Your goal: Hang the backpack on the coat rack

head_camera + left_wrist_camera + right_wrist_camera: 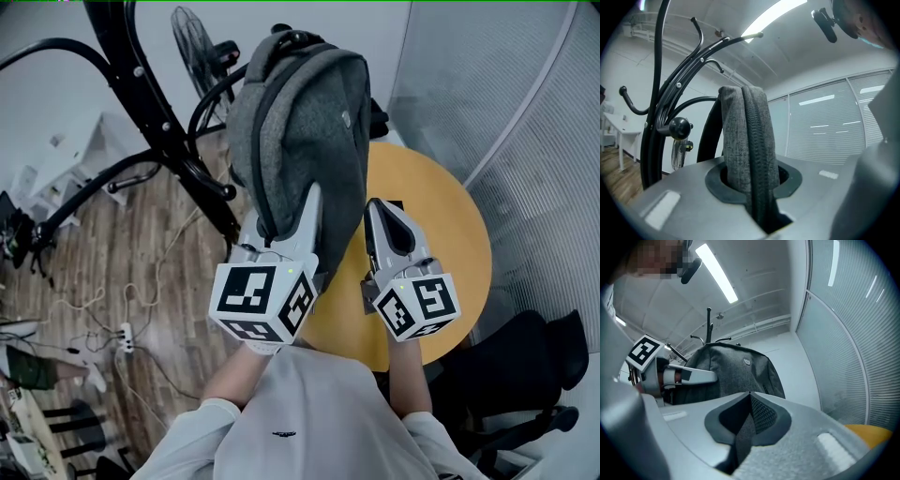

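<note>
A grey backpack [300, 122] hangs in the air beside the black coat rack [150, 103], above the edge of a yellow round table [441, 244]. My left gripper [314, 192] is shut on its zipped edge; in the left gripper view the grey fabric and zip [747, 140] run up between the jaws, with the rack's hooks [661, 93] just to the left. My right gripper [375, 204] sits by the backpack's lower right side. Its jaws [749, 413] are closed on a grey, mesh-backed strap. The backpack's front [736, 371] shows ahead of them.
A standing fan [197, 42] is behind the rack. Cables and a power strip [125, 336] lie on the wooden floor at the left. A curved wall with blinds [525, 112] closes the right side, and a black chair [525, 366] stands by the table.
</note>
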The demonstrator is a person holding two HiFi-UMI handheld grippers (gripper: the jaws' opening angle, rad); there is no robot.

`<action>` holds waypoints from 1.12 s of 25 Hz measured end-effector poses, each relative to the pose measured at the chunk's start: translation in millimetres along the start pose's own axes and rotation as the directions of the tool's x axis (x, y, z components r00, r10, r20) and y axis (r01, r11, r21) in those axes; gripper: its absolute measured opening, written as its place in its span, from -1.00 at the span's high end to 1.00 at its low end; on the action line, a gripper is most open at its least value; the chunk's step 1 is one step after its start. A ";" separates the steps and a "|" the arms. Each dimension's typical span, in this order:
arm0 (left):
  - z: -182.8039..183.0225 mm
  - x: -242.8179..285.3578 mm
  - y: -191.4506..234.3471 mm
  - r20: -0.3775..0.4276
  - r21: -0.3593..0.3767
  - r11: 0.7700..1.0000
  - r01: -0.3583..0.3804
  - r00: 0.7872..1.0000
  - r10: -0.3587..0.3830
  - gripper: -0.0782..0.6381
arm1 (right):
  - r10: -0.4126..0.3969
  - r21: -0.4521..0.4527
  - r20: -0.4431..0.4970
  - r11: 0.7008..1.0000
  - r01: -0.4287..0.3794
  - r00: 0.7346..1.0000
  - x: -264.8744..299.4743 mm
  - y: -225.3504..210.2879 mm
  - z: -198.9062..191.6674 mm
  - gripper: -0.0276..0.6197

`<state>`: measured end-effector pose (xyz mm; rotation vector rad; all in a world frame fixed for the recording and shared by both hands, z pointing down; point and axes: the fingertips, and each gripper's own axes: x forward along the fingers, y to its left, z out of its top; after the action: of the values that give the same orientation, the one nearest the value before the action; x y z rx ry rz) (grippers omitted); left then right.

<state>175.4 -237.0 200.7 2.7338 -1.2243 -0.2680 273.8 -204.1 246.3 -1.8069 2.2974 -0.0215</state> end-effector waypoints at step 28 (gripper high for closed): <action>-30.5 -16.2 46.2 -0.003 0.026 0.981 -0.191 0.981 0.191 0.42 | 0.009 0.060 -0.083 0.998 -0.004 0.996 -1.0 2.1 -33.1 0.91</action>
<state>137.9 -253.9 241.2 2.6098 -1.4860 -0.2239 266.1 -206.7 278.4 -1.8020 2.3326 -0.1657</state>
